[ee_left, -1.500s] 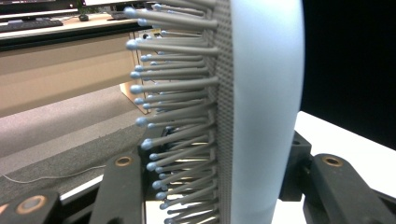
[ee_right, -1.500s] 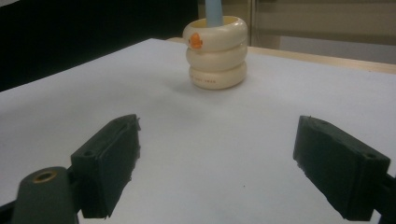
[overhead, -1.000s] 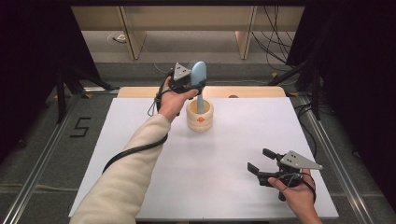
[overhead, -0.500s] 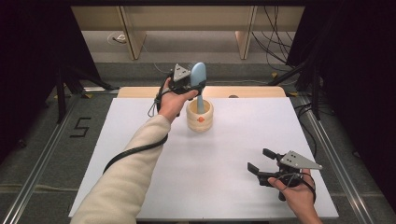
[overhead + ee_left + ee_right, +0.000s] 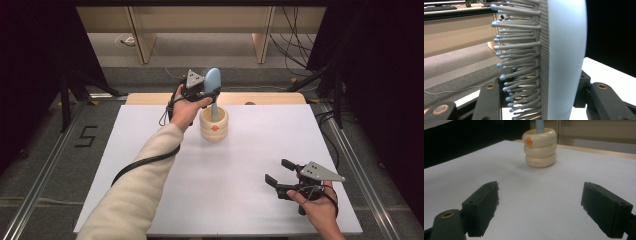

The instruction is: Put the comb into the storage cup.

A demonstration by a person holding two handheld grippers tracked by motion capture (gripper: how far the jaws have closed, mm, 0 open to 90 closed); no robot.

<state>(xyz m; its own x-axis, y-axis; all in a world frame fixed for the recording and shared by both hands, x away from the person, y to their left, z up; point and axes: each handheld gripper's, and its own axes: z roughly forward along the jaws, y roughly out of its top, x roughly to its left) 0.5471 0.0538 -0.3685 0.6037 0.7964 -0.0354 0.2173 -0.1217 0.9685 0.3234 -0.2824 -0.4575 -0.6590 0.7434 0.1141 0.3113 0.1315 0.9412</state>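
A light blue hairbrush (image 5: 212, 80) stands upright with its handle down inside a cream ringed cup (image 5: 214, 125) at the back middle of the white table. My left gripper (image 5: 209, 93) is shut on the brush's head, one jaw on the bristle side and one on the smooth back. In the left gripper view the brush (image 5: 566, 57) rises between the jaws of the left gripper (image 5: 544, 102), bristles pointing left. My right gripper (image 5: 276, 170) rests open near the front right, pointing at the cup. The right gripper view has the cup (image 5: 539, 147) ahead and the right gripper (image 5: 546, 210) holding nothing.
The white table top (image 5: 250, 210) ends in a wooden strip (image 5: 270, 98) along its back edge. Metal rails (image 5: 350, 150) run along both sides. The left forearm in a cream sleeve (image 5: 145, 175) crosses the left half of the table.
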